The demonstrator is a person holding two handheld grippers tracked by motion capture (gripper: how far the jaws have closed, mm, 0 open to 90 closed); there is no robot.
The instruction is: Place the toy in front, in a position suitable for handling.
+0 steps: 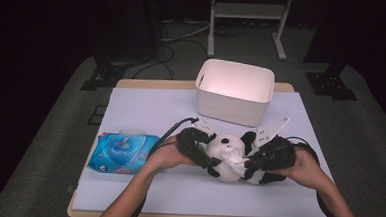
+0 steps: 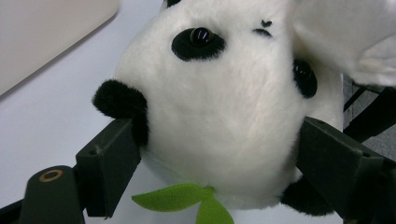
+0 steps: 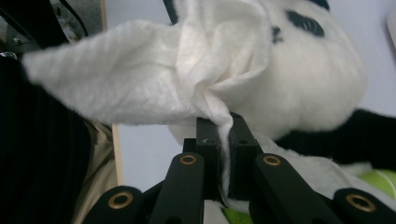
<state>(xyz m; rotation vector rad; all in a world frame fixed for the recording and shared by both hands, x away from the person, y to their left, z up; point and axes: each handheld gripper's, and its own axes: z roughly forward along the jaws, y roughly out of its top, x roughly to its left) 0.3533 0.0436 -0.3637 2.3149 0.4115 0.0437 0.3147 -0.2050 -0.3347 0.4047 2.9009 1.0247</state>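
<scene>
A black-and-white panda plush (image 1: 224,149) lies on the white mat near the table's front. My left gripper (image 1: 212,162) has its jaws pressed on both sides of the panda's head (image 2: 224,102), just below one black ear. A green felt leaf (image 2: 187,196) shows under the head. My right gripper (image 1: 248,163) is shut on a crumpled white wipe (image 3: 154,79), which rests against the panda's face (image 3: 317,79). In the left gripper view the wipe (image 2: 345,37) covers the upper right of the face.
A white plastic bin (image 1: 234,90) stands behind the panda at the back of the mat (image 1: 146,111). A blue pack of wet wipes (image 1: 121,152) lies at the left beside my left forearm. A white stand's legs (image 1: 248,21) rise beyond the table.
</scene>
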